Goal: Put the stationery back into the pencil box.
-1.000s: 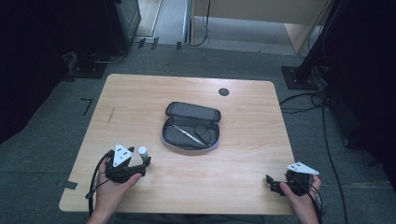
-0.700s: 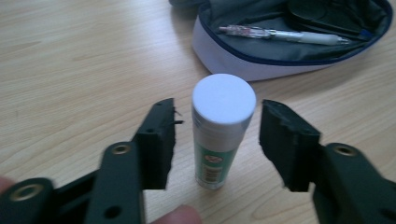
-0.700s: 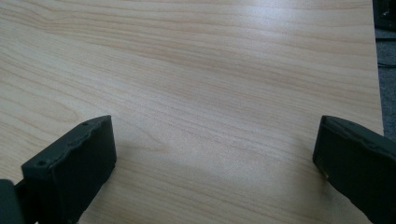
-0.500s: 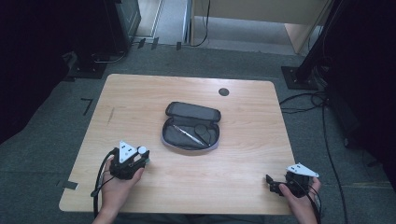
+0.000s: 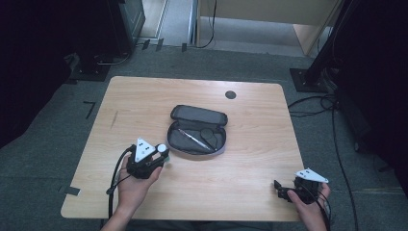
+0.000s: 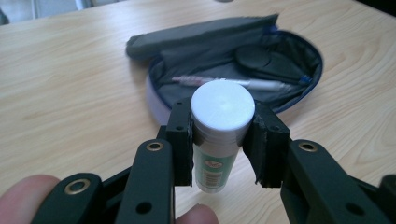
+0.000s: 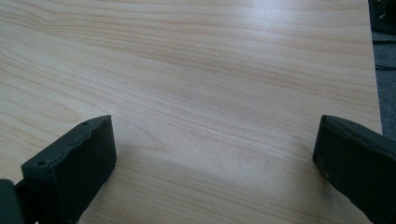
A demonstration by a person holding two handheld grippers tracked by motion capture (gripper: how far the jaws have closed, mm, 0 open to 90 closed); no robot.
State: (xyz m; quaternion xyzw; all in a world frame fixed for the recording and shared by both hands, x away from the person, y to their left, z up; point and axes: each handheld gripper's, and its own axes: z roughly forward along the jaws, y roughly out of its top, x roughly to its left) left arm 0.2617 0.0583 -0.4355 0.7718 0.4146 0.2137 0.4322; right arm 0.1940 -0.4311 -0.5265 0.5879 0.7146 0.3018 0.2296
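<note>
My left gripper (image 5: 162, 154) is at the table's front left, shut on a small tube (image 6: 222, 109) with a white cap and a green label. Its jaws have just closed on the tube, and the pads press on both sides just below the cap. The tube (image 5: 162, 148) hangs a little above the wood. Just beyond it lies an open dark grey zip case (image 5: 198, 117) with a pen (image 5: 192, 137) and a black round item (image 5: 210, 134) inside. The case (image 6: 201, 37) and pen (image 6: 254, 84) are straight ahead in the left gripper view. My right gripper (image 5: 280, 189) rests at the front right, open, with bare wood between its jaws (image 7: 215, 158).
The wooden table (image 5: 144, 101) has a small black round cap (image 5: 230, 95) near its far edge. Its right edge (image 7: 373, 70) runs close beside my right gripper. Dark stands and cables stand on the grey floor around the table.
The left gripper's jaws closed on the tube. The hand then carried it to the right, toward the case, and lifted it slightly. The right gripper stayed in place.
</note>
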